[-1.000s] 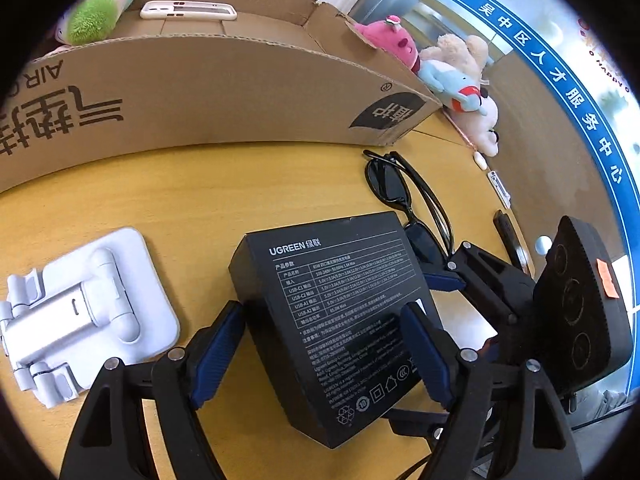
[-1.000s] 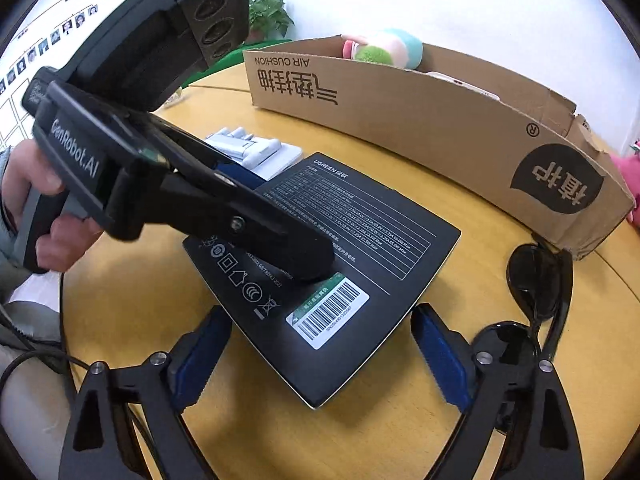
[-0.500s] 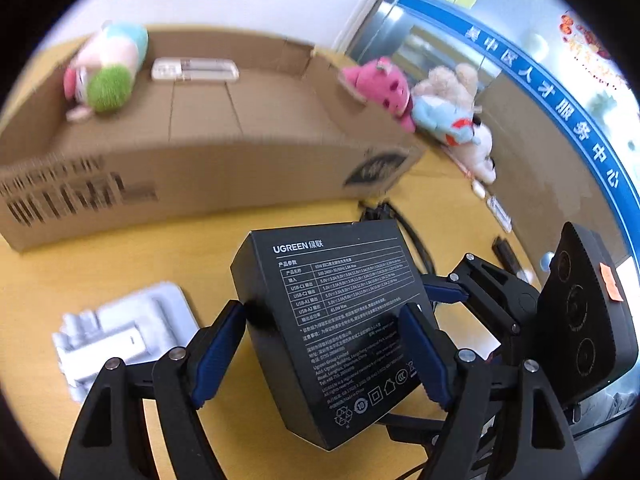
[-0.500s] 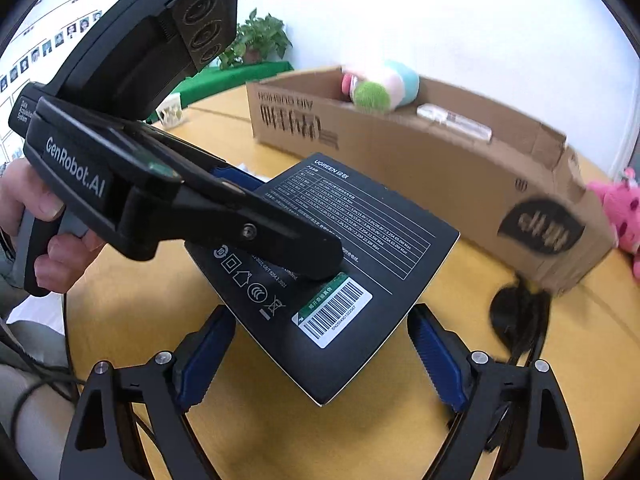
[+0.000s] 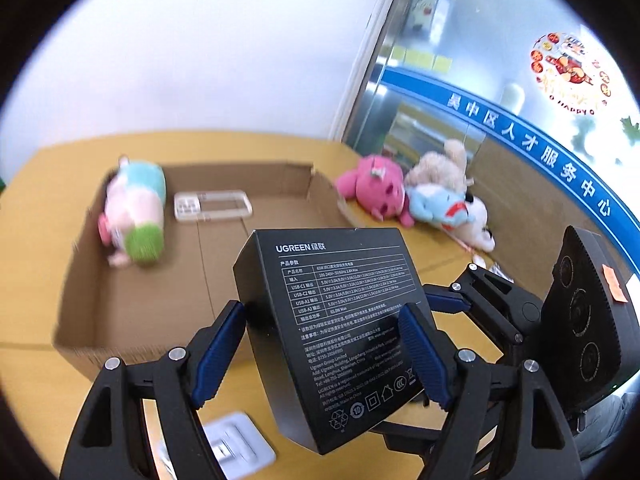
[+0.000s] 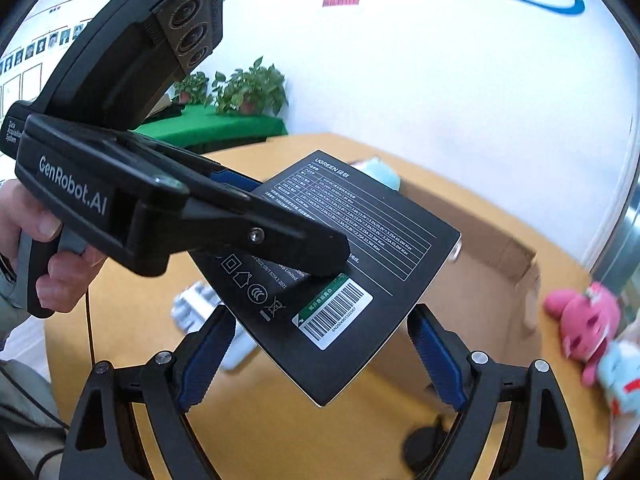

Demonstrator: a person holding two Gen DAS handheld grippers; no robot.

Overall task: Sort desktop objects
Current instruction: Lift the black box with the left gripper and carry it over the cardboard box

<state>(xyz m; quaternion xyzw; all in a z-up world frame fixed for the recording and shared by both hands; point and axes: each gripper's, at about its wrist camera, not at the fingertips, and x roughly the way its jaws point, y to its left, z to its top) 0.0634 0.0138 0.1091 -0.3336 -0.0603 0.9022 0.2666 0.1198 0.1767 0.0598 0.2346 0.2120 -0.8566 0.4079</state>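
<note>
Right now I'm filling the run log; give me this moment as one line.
phase: carry | left gripper: shut on black box | right gripper: shut on black box | cardboard box: ahead

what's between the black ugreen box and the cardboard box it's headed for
Nothing visible. The black UGREEN box, clamped by the left gripper and right gripper, is raised above the cardboard box near wall.

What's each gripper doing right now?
Left gripper: shut on the black box.
Right gripper: shut on the same black box, at its other end.
</note>
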